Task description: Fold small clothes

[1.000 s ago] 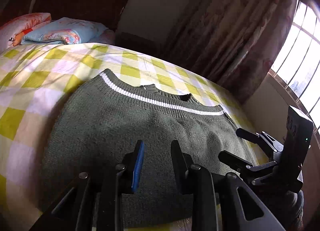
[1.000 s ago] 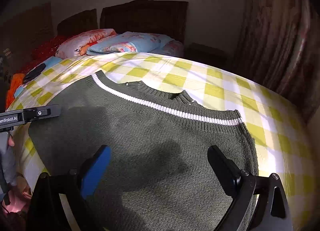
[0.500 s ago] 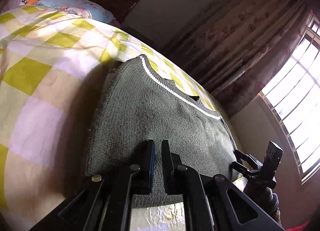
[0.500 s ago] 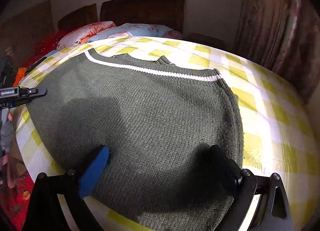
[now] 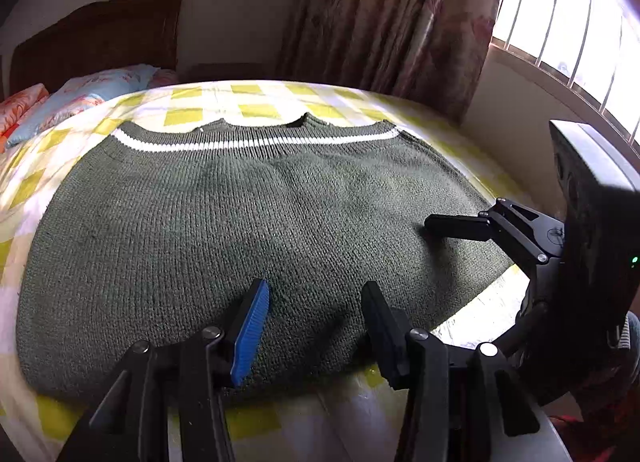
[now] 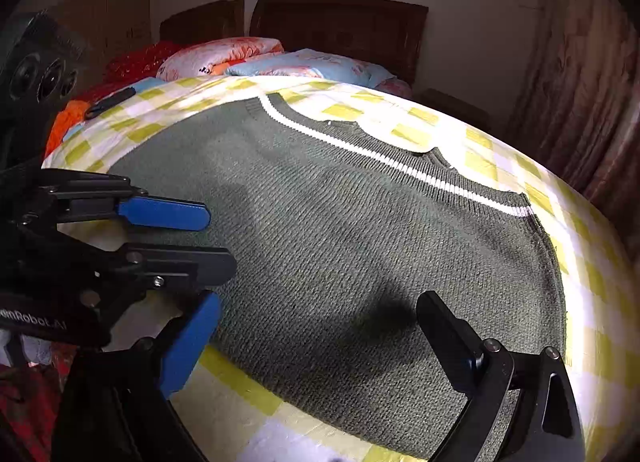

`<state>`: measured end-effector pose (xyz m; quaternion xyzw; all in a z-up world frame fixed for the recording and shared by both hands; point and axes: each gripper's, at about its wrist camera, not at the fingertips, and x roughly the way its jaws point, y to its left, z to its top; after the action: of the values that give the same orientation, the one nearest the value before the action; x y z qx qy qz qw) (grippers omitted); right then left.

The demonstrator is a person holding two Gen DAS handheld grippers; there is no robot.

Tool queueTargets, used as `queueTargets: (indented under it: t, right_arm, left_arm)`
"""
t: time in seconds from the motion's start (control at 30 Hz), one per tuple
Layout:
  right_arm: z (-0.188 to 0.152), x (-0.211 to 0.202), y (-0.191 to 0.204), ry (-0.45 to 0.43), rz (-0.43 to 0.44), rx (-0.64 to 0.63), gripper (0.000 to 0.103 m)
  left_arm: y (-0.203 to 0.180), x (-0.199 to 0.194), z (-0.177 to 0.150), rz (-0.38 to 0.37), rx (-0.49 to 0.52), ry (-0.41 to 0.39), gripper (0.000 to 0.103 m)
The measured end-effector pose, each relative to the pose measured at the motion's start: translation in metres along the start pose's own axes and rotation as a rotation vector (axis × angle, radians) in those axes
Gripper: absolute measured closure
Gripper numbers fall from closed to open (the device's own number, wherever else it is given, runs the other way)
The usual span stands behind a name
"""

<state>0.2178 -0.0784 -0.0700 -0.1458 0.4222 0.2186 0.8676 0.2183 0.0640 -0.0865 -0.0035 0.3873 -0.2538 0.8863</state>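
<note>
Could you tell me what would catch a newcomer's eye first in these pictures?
The dark green knitted sweater with its white stripe, spread flat across the yellow-checked bedspread. Next, the open left gripper and right gripper poised over its near edge, and the bright barred window at far right.

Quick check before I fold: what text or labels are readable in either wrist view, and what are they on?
"enRobot.AI" in white, first letters cut off by the frame edge: on the left gripper body, seen in the right wrist view.
Small dark print on the pink pillow: too small to read.
No readable text on the green sweater or the right gripper.
</note>
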Motion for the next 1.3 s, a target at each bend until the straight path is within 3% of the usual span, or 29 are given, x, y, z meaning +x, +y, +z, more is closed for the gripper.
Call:
queueTargets:
  t: [0.07, 0.2, 0.33, 0.43, 0.5, 0.6, 0.73, 0.87, 0.9, 1.0, 1.1, 1.2, 1.3]
  right_arm:
    - [-0.011, 0.0, -0.001, -0.035, -0.016, -0.055, 0.0]
    - [-0.02, -0.01, -0.032, -0.012, -0.023, 0.001, 0.0]
    - [-0.041, -0.022, -0.075, 0.007, -0.047, 0.116, 0.0]
    - [-0.049, -0.038, -0.087, -0.027, -0.042, 0.146, 0.0]
    - [-0.041, -0.041, -0.087, -0.011, -0.046, 0.168, 0.0]
    - [-0.013, -0.04, -0.08, -0.064, 0.036, 0.209, 0.0]
    - [0.031, -0.011, -0.045, -0.056, 0.015, 0.121, 0.0]
    - [0.046, 0.028, -0.015, 0.023, -0.029, 0.016, 0.0]
    - [0.042, 0.035, -0.012, 0.05, -0.063, -0.013, 0.0]
    - [0.025, 0.026, -0.037, 0.006, 0.034, 0.089, 0.0]
    - [0.007, 0.011, -0.056, -0.001, 0.071, 0.06, 0.0]
    - [-0.003, 0.001, -0.069, 0.031, 0.039, 0.033, 0.0]
    - [-0.005, -0.005, -0.085, 0.048, 0.003, 0.069, 0.0]
  left_arm:
    - [0.012, -0.004, -0.004, -0.05, -0.023, -0.002, 0.054]
    - [0.054, -0.018, -0.018, -0.161, -0.166, -0.002, 0.059]
    - [0.088, -0.035, -0.045, -0.21, -0.266, -0.018, 0.065]
    - [0.102, -0.047, -0.044, -0.153, -0.315, -0.018, 0.065]
    - [0.1, -0.052, -0.027, -0.115, -0.304, -0.031, 0.064]
    - [0.082, -0.045, 0.014, -0.118, -0.249, -0.052, 0.06]
    - [0.064, -0.005, 0.056, -0.021, -0.196, 0.021, 0.056]
    - [0.07, 0.032, 0.047, 0.06, -0.21, 0.113, 0.058]
    - [0.072, 0.024, 0.04, 0.044, -0.194, 0.058, 0.058]
    - [0.083, 0.008, 0.027, -0.005, -0.194, 0.04, 0.058]
    - [0.097, -0.003, 0.019, -0.067, -0.192, 0.028, 0.058]
    - [0.106, -0.008, 0.018, -0.11, -0.197, 0.031, 0.058]
    - [0.106, -0.006, 0.026, -0.094, -0.216, 0.069, 0.058]
